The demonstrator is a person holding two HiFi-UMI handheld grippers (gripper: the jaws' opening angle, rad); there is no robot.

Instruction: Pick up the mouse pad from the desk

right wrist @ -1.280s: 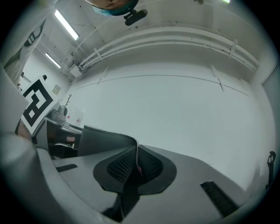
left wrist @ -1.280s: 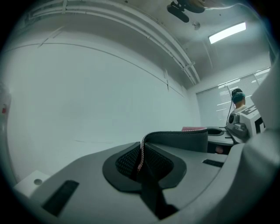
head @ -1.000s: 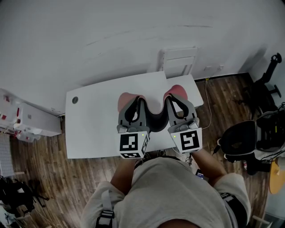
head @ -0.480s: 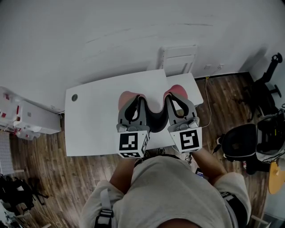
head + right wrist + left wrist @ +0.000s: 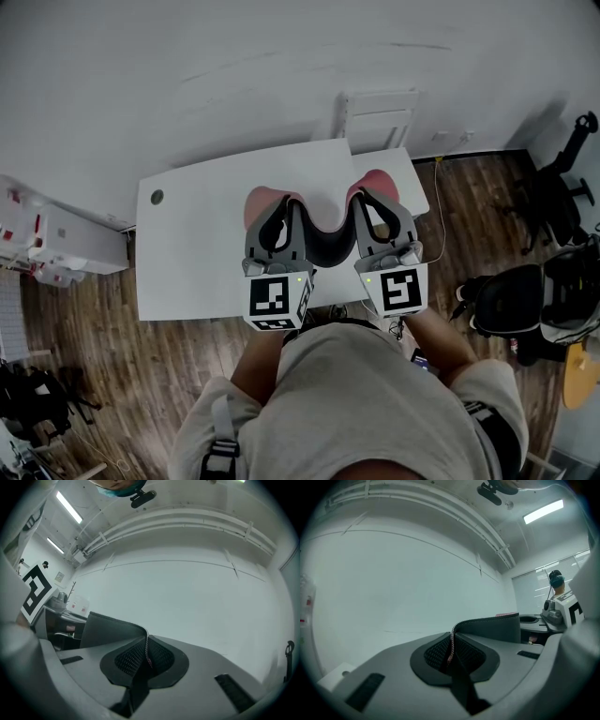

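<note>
Head view: left gripper (image 5: 278, 214) and right gripper (image 5: 377, 197) level, fingers (image 5: 257, 240) clamped on mouse pad (image 5: 326, 249).

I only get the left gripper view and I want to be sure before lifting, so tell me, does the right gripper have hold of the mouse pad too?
Observer: Yes. In the right gripper view, the right gripper has its fingers shut on the edge of the mouse pad.
Operator: How does the pad hang between the two?
Observer: From the head view, it sags in a U between the left gripper and the right one.
Operator: Is it over the desk?
Observer: Yes, it is above the white desk. I can't tell from overhead whether its lowest part touches the top.
</note>
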